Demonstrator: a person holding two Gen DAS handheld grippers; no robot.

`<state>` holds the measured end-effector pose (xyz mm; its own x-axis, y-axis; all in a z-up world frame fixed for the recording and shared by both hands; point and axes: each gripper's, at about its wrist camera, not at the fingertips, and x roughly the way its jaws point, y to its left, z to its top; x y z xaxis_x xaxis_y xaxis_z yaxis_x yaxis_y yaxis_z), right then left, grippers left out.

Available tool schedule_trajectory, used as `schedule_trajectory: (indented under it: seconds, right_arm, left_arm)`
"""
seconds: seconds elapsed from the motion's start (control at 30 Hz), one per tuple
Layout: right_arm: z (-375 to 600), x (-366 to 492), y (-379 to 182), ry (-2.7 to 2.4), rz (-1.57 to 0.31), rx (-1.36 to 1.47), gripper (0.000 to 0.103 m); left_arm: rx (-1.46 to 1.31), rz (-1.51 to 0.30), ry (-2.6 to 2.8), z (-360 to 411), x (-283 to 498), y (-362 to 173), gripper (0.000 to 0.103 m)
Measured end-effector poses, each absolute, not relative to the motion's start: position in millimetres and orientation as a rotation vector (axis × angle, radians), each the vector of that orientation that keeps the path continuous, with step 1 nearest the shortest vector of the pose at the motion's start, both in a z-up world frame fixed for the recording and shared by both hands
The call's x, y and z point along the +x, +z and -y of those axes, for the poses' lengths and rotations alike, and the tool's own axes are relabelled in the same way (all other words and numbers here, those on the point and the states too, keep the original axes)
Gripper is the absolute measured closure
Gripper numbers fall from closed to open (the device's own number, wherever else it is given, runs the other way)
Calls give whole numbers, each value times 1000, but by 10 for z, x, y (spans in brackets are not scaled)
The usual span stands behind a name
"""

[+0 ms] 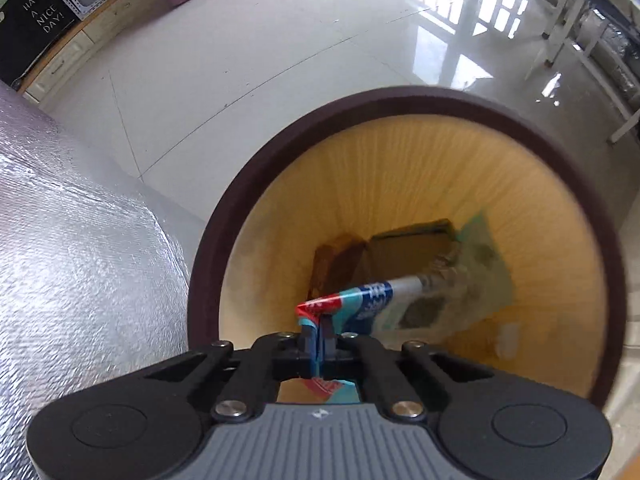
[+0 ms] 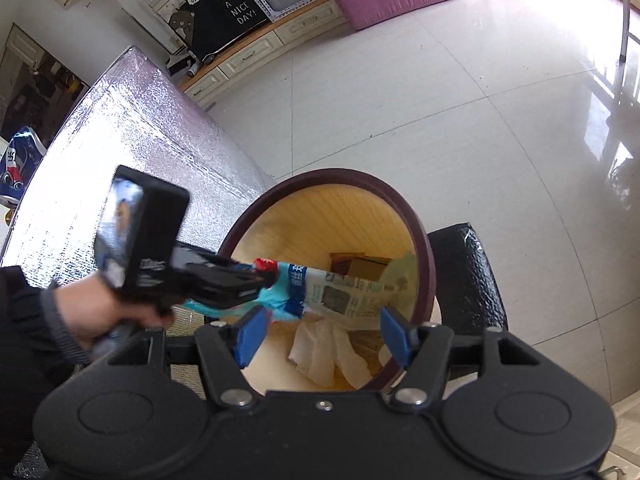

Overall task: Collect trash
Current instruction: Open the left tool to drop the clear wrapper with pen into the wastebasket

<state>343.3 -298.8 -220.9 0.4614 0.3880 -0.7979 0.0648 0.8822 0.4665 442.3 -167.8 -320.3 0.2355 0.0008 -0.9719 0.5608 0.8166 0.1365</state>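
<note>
Over the round wooden bin [image 1: 400, 184], the left gripper [image 1: 319, 330] points steeply down with its jaws pinched tight on one end of a red, teal and blue snack wrapper [image 1: 376, 300], which hangs into the bin's mouth; its white print is too blurred to read. A hand [image 2: 100, 308] in a dark sleeve holds that gripper from the left. Nearer, the right gripper [image 2: 320, 334] tilts down with its blue pads [image 2: 252, 336] well apart and nothing between them. Crumpled white paper [image 2: 320, 356] and brown cardboard [image 2: 360, 266] lie in the bin. Far left, a black board [image 2: 228, 8] reads "HAVE A NICE DAY!".
</note>
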Motion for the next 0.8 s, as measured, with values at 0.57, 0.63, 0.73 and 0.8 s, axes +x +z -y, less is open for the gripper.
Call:
schedule_trajectory:
  seconds: [0.57,0.63,0.73,0.8]
  right_arm:
    - [3023,3496,-2249,191,-1107,478,39]
    - [3030,3481,-2213,191,-1101,473,39]
    - [3045,3452,-2153,192,-1090,463,39]
    - [3060,3433,-2101,192,-1079,454,39]
  left_arm:
    - [406,-1304,-410,1646,4491,-3253,57]
    - [382,-1291,-418,1629,4453,-3125,48]
    - [318,-1275,-401,1549,4382,-2897,34]
    - [272,-1261,-395,1515,4284,-2730,25]
